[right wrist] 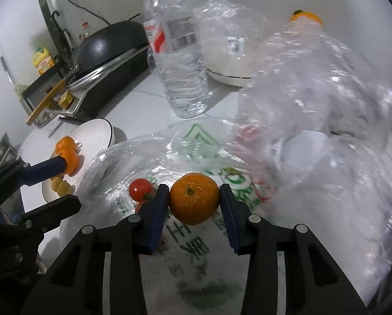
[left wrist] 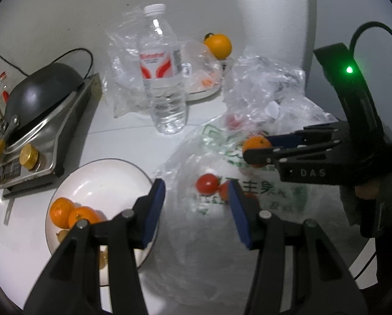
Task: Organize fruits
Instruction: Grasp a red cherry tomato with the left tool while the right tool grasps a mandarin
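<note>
My right gripper (right wrist: 194, 202) is shut on a small orange tangerine (right wrist: 194, 201) and holds it above a printed plastic bag (right wrist: 185, 249); it also shows in the left wrist view (left wrist: 256, 151). A red cherry tomato (right wrist: 141, 189) lies on the bag just left of it. My left gripper (left wrist: 197, 207) is open and empty above the bag, with two cherry tomatoes (left wrist: 207, 183) between its fingers. A white plate (left wrist: 101, 181) at the left holds two tangerines (left wrist: 72, 214) and small yellowish fruits.
A water bottle (left wrist: 163, 71) stands mid-table. Behind it is a second plate (left wrist: 204, 92) under clear plastic with an orange (left wrist: 218, 46). Crumpled clear bags (left wrist: 264, 86) lie at the right. A stove with a black wok (left wrist: 41, 89) stands at the left.
</note>
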Available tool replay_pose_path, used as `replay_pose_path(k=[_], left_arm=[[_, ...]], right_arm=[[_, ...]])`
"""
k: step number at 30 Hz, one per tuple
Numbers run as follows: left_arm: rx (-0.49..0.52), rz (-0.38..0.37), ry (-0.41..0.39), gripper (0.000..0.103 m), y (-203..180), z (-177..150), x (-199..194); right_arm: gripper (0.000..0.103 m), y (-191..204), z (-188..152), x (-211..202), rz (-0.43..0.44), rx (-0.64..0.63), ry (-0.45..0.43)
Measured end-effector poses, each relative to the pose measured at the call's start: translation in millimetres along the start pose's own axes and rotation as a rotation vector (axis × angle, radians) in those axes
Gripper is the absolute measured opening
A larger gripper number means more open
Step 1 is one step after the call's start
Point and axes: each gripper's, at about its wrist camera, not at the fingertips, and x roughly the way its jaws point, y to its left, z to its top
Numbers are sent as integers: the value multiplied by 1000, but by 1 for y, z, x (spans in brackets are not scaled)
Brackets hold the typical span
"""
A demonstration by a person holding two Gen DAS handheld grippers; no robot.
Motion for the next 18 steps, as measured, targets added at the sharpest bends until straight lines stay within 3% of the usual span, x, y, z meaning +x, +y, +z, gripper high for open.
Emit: replay_pose_path(k=[18], left_arm=[[27,-46,83,51,-49,1,23]], right_arm=[[42,-24,-24,-32,7,32,-30]])
